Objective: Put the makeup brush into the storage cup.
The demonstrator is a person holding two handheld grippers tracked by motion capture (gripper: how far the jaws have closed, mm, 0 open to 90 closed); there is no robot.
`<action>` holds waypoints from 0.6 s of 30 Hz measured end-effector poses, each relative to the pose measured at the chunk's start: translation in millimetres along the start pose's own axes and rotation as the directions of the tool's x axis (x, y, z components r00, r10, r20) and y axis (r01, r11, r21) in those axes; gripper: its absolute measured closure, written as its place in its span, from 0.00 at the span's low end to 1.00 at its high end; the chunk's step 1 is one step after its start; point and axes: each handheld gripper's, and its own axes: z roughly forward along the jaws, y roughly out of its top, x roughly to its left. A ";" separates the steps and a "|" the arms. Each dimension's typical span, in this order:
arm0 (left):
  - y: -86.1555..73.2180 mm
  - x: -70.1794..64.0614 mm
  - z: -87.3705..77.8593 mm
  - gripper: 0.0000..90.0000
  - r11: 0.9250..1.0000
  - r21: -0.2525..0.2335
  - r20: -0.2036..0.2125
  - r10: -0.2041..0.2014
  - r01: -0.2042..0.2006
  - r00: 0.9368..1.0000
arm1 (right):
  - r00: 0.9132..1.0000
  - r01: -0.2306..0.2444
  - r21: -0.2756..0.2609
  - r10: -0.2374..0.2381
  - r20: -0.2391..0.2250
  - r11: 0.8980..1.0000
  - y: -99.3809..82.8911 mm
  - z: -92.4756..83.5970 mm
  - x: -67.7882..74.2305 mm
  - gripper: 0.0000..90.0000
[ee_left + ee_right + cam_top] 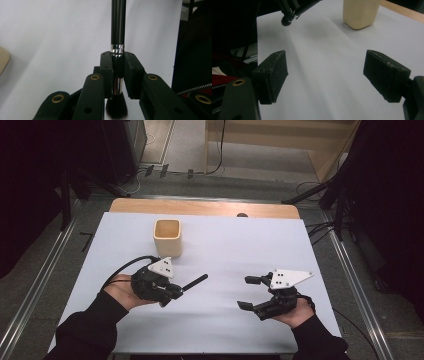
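At the bottom of the high view, two dark-sleeved forearms are seen coming in from the lower corners, each hand cupped under a gripper with the palm turned partly upward.

At lower left, the left gripper is held low over the white surface, its jaws pointed toward the right of the frame. A black brush is clamped between them. In the left gripper view the jaws are seen pressed together on the brush at its shiny metal collar; the dark bristles are found at the bottom edge of that frame, and the black handle runs straight up to the top edge. In the high view the handle is seen sticking out to the right and slightly upward from the gripper.

At lower right, the right gripper is held near the surface with its jaws pointed toward the left of the frame. They are spread wide apart, with nothing between them. In the right gripper view only bare white surface is seen in the gap between the two black pads.

Farther back, left of centre in the high view, a pale wooden cup is stood upright on the surface, just beyond the left gripper and apart from it.
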 end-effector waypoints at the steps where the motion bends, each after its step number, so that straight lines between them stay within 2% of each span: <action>1: 1.8 0.1 0.4 0.88 1.000 0.007 0.003 0.004 -0.004 1.000 | 1.000 0.002 0.006 -0.002 0.003 1.000 1.2 0.5 0.0 0.22; 5: 7.2 -0.7 2.8 0.88 0.999 0.026 0.008 0.026 -0.026 1.000 | 1.000 0.017 0.016 -0.017 -0.009 1.000 5.7 3.6 -0.4 0.23; 6: 10.4 -1.6 5.2 0.88 0.998 0.040 0.012 0.038 -0.038 0.999 | 0.999 0.035 0.028 -0.035 -0.017 0.999 9.4 5.7 -0.9 0.23; 11: 17.0 -5.1 10.6 0.88 0.994 0.081 0.016 0.068 -0.069 0.998 | 0.998 0.053 0.063 -0.051 -0.036 0.997 19.0 11.5 -1.8 0.24; 18: 23.4 -6.4 14.4 0.88 0.988 0.120 0.025 0.095 -0.097 0.995 | 0.993 0.114 0.137 -0.106 -0.060 0.984 29.6 24.5 -0.3 0.25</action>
